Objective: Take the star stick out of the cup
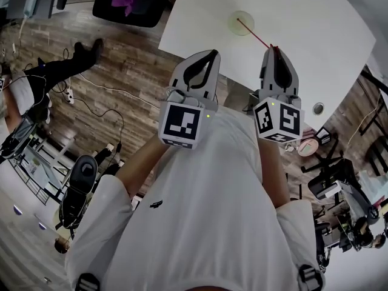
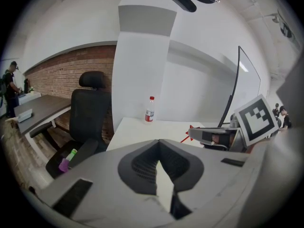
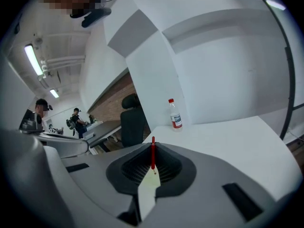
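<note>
Red stick (image 1: 254,34): one, thin, slanting across the table from the cup back towards me. Its near end sits between the tips of my right gripper (image 1: 274,48). Through the left gripper's camera I see one small red star (image 2: 191,127) on it, right at that gripper's tip.
Cup (image 1: 233,24): one, pale green and see-through, standing alone on the table ahead of both grippers. From the head camera the stick's far end lies over its mouth. I cannot tell whether that end is inside the cup or clear of the rim.
Right gripper: clenched on the stick. Its own camera shows the stick standing upright in the pinch of the two jaws.
Left gripper (image 1: 211,53): jaws pressed together at the tips with nothing in them. I hold it at the table's near edge, beside the right gripper and apart from the cup.
Grippers: two, each carrying one marker cube (image 1: 182,125).
Table (image 1: 315,35): one, white.
Bottle (image 2: 149,109): one, clear with a red cap, upright at the table's far edge by the wall.
Chair (image 2: 88,113): one, black, standing off the table's left side. A purple and green thing (image 2: 66,161) lies on its seat.
Bystanders: two at a desk (image 3: 76,120) in the right gripper's view.
</note>
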Motion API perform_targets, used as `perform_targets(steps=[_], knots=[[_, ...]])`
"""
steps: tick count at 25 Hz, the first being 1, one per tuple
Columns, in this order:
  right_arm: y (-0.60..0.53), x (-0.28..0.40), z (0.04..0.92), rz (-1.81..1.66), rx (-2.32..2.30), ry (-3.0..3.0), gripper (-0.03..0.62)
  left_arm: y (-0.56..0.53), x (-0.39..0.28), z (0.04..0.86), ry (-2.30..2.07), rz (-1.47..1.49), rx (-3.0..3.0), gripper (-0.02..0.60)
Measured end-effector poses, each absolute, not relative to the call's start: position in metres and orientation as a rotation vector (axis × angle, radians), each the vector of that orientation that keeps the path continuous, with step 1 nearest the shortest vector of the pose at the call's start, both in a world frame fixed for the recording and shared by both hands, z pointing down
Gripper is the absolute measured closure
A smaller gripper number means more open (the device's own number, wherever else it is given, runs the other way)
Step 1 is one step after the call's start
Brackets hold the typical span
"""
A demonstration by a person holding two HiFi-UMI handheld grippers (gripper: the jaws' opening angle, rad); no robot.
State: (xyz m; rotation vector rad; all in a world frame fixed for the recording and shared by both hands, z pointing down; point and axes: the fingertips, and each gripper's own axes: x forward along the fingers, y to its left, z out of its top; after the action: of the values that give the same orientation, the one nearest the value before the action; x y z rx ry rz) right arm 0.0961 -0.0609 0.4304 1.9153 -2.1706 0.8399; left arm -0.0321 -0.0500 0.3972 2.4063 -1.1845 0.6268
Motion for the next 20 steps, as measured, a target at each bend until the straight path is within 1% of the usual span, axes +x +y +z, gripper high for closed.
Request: perform_targets(steps=[12,20], knots=[[-0.055,0.093,0.400,0.778,1.894,-2.248,0.573,-0.053,-0.041,0.376,-1.221,0.557,2.438,0.588],[-0.048,0.092,0.370,0.663,1.845,-2.310,0.572,-0.056,-0.046,0.358,-1.254,0.518,2.456,0.588]])
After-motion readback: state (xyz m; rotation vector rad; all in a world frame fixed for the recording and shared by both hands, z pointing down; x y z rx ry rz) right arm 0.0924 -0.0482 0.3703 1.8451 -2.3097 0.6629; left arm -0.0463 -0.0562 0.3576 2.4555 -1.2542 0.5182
